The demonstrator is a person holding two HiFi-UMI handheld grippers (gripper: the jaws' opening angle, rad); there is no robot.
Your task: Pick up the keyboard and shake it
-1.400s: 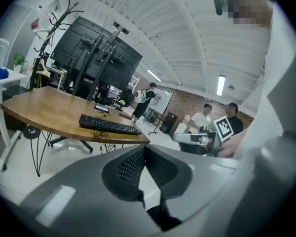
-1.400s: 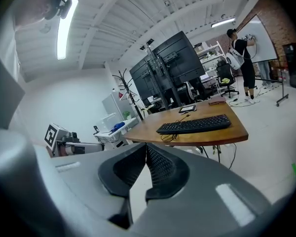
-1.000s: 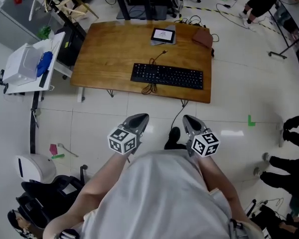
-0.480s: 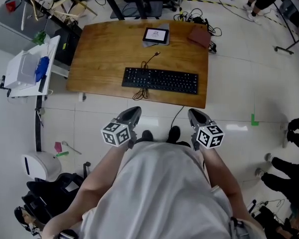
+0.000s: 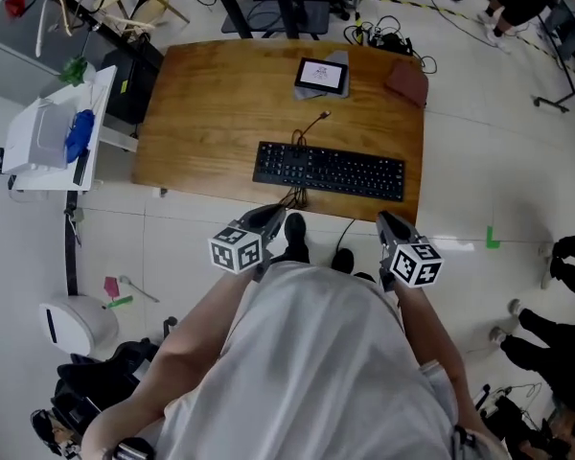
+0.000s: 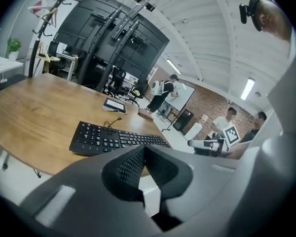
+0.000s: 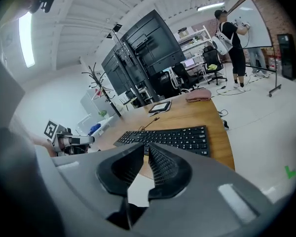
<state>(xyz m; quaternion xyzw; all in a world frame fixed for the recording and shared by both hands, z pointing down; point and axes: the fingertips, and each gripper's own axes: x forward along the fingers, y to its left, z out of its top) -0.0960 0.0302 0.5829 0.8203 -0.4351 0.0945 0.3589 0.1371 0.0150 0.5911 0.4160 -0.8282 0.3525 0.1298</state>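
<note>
A black keyboard [image 5: 329, 171] lies flat near the front edge of the wooden table [image 5: 211, 113], its cable [image 5: 307, 130] curling toward the back. Both grippers hang short of the table's front edge, apart from the keyboard. My left gripper [image 5: 270, 220] is shut and empty, below the keyboard's left end. My right gripper [image 5: 387, 224] is below its right end; its jaws are opening, with a narrow gap and nothing between them. The keyboard [image 6: 116, 139] lies beyond the left gripper [image 6: 144, 147] in the left gripper view. In the right gripper view the keyboard [image 7: 167, 138] lies beyond the right gripper [image 7: 146, 144].
A tablet [image 5: 321, 75] and a brown pouch [image 5: 407, 81] sit at the back of the table. A white cart [image 5: 53, 132] stands left of the table. Cables and chair bases lie behind it. People stand at the right edge near a green floor mark [image 5: 492, 240].
The person has stepped toward the table, so both grippers now hang close to its front edge. The right jaws have parted slightly. The keyboard has not moved.
</note>
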